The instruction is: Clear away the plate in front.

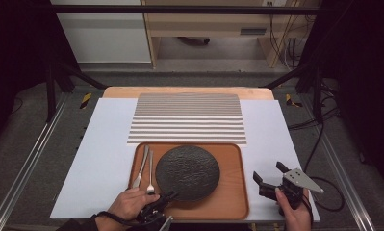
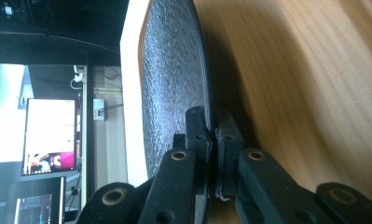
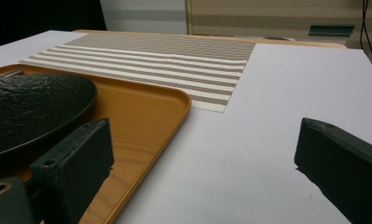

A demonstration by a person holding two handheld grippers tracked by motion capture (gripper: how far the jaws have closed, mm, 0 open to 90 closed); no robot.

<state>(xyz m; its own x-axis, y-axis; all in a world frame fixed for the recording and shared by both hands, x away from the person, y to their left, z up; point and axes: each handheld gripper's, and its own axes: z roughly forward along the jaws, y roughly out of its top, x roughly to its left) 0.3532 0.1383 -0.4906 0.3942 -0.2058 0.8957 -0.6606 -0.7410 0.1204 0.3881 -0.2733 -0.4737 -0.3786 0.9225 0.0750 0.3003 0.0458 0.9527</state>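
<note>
At the near left of the surface [image 1: 98, 159] a hand [image 1: 127, 204] holds the left claw [image 1: 169, 196], which is clamped on the near-left rim of the black plate [image 1: 187, 172]; in the left gripper view its two pads [image 2: 196, 135] pinch that rim from both sides, with the rough dark face of the plate on one side and the wood grain of the tray on the other. Left of the plate two forks [image 1: 146, 168] lie side by side, handles pointing to the far side, near the left wall of the orange wooden tray [image 1: 230, 192]; the plate rests in the middle of this tray, which sits at the near centre of the surface. Just beyond the tray's far edge lies a striped placemat [image 1: 187, 118]. To the right of the tray, over bare surface, the right claw [image 1: 271, 174] stands wide with nothing between its jaws, held by a hand [image 1: 293, 214] at the near right edge.
</note>
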